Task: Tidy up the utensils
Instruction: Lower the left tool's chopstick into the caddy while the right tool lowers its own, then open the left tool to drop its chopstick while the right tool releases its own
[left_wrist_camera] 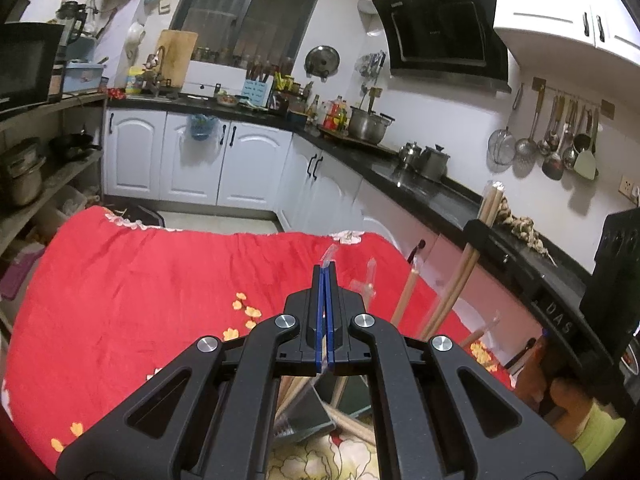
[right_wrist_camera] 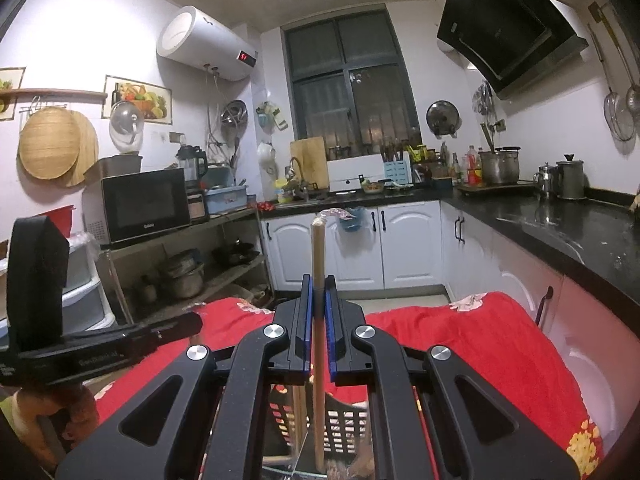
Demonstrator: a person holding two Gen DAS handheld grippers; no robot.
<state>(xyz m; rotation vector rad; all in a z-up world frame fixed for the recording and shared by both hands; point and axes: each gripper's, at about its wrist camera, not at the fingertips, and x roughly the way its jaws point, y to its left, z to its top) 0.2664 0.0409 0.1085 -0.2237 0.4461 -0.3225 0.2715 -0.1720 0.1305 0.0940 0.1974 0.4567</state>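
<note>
My left gripper (left_wrist_camera: 326, 270) is shut, and a thin strip of clear plastic wrapper (left_wrist_camera: 329, 254) pokes out past its blue pads. Below it, several wooden chopsticks (left_wrist_camera: 404, 296) in clear sleeves lean out of a dark slotted basket (left_wrist_camera: 308, 416). My right gripper (right_wrist_camera: 319, 280) is shut on an upright pair of wrapped wooden chopsticks (right_wrist_camera: 318, 240), whose lower end reaches down into the basket (right_wrist_camera: 340, 416). In the left wrist view the right gripper (left_wrist_camera: 478, 236) hangs to the right with the same chopsticks (left_wrist_camera: 490, 204) through it. The left gripper (right_wrist_camera: 196, 322) shows at the left of the right wrist view.
A red floral cloth (left_wrist_camera: 160, 280) covers the table under both grippers. A black counter (left_wrist_camera: 420, 184) with pots runs along the right, white cabinets (right_wrist_camera: 404, 240) behind. Shelves with a microwave (right_wrist_camera: 144, 204) stand at the left. A person's hand (left_wrist_camera: 560, 392) holds the right gripper.
</note>
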